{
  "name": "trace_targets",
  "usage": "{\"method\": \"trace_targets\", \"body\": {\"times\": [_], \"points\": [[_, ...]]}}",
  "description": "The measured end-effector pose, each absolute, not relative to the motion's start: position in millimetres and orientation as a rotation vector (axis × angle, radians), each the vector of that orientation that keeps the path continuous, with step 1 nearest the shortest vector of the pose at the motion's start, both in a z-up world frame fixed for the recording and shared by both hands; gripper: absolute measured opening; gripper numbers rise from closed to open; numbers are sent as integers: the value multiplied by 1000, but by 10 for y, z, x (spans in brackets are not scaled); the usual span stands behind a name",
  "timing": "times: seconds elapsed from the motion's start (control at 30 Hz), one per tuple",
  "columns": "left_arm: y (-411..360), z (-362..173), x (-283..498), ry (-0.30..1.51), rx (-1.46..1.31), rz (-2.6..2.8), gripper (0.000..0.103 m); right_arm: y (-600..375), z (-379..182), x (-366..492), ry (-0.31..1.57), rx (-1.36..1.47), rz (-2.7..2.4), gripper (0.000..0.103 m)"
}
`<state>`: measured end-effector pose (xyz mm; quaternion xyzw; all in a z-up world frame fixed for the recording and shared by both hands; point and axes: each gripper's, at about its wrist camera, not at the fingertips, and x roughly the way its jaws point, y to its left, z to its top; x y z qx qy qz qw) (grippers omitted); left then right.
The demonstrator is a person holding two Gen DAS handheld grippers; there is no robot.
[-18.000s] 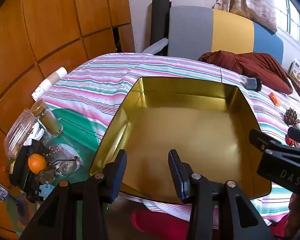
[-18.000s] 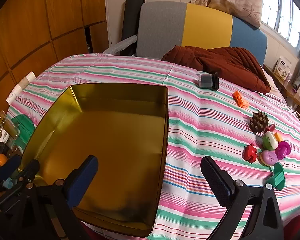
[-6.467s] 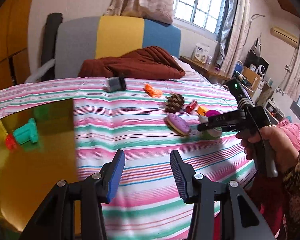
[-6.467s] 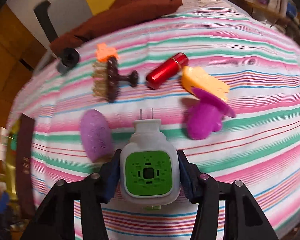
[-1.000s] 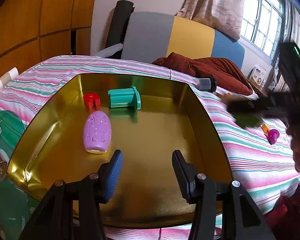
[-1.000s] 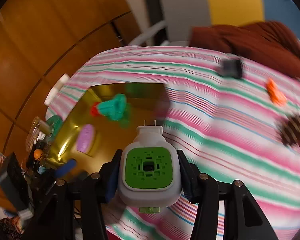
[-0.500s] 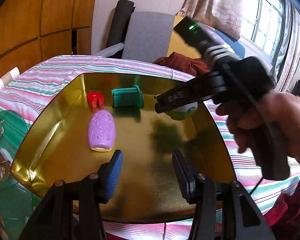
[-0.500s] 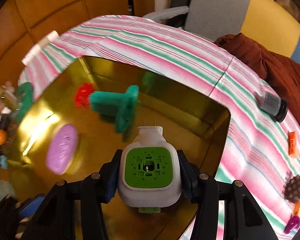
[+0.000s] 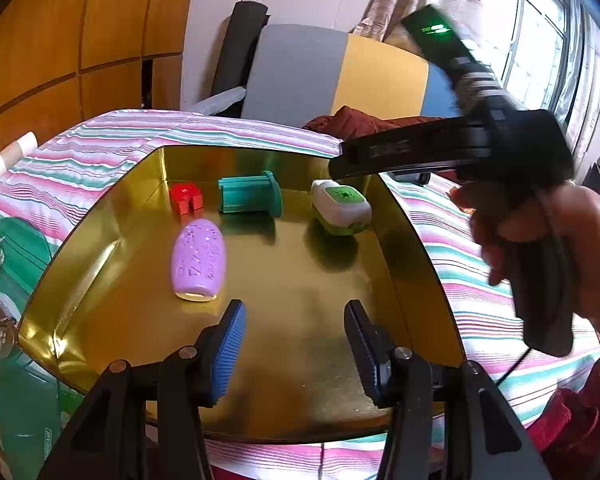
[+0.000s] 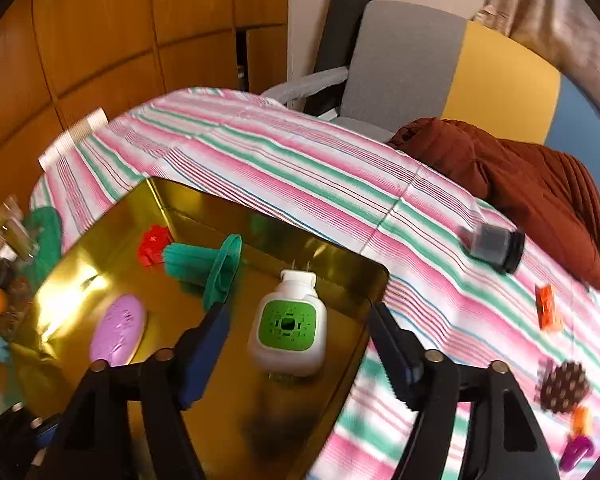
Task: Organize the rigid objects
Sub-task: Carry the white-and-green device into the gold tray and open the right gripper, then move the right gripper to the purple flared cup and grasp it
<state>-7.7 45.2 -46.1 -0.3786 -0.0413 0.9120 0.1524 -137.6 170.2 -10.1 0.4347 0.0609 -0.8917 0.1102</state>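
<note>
Half a second ago the white plug-in device with the green square face point(image 10: 287, 322) sat clamped between the right gripper's point(image 10: 298, 334) pads above the tray; those jaws have just been opening, and the device now lies free on the floor of the shallow gold metal tray point(image 9: 112, 216), with a clear gap on each side between it and the pads. It rests near the tray's right wall, just beside the teal plastic spool with a round flange point(image 9: 250, 194). A red plastic block point(image 9: 186, 198) lies at the far left corner and a lilac oval soap-like bar point(image 9: 198, 264) nearer the front.

The left gripper point(image 9: 294, 354) hovers over the tray's near edge, jaws apart, nothing between them.

The step in hand looks like the release. To finish it cleanly, I would lift the right gripper straight up and back along its own line, keeping the jaws wide so neither pad catches the device's rounded shoulders and drags it into the spool or the wall.

The device lies on its back, green face up. Its long axis runs from the broad, rounded body to the narrow neck, and the two metal prongs point toward the tray's far wall, away from the person. In the left wrist view that axis angles toward the tray's far left.

Several small items remain on the pink-and-green striped cloth point(image 10: 300, 184).
</note>
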Motion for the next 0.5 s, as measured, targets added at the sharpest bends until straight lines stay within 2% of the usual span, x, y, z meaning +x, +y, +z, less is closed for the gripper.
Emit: {"method": "trace_targets", "body": {"times": [0.3, 0.5], "points": [[565, -468, -16, -107, -1078, 2573, 52, 2031, -48, -918, 125, 1339, -2655, 81], [642, -436, 63, -81, -1050, 2556, 52, 2421, -165, -707, 53, 1451, -2674, 81]]}}
